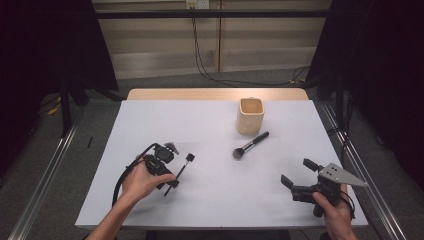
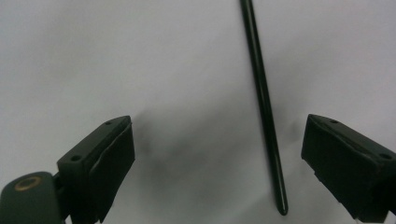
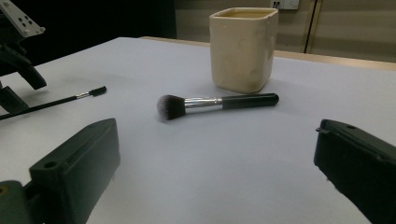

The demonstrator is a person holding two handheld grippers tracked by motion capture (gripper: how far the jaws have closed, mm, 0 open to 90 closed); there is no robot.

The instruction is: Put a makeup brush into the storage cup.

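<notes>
- Table [image 1: 210, 200]: white top, lying under everything listed here, with a wooden strip showing along its far edge.
- Left gripper [image 1: 172, 167]: sitting at the near left of the table, held in the person's left hand [image 1: 140, 181]. Its jaws are standing wide apart and gripping nothing. In the left gripper view the thin brush's handle is running up between the jaws, closer to the right-hand one and clear of both.
- Thin brush [image 1: 181, 172]: a slim black stick with a small dark head at its far end, lying flat on the table just beside the left gripper. Its handle [image 2: 264, 107] is pointing back toward the person.
- Right gripper [image 1: 297, 172]: sitting at the near right of the table, held in the person's right hand [image 1: 334, 210], grey three-cornered plate on top. Its jaws are gaping wide and empty, facing the powder brush and the cup.
- Powder brush [image 1: 250, 145]: black handle, silver collar, fluffy dark head. It is lying flat near the middle of the table, handle end near the cup, well apart from both grippers.
- Cup [image 1: 250, 115]: cream-coloured, square-sided, standing upright toward the far side of the table, just behind the powder brush [image 3: 217, 103].
</notes>
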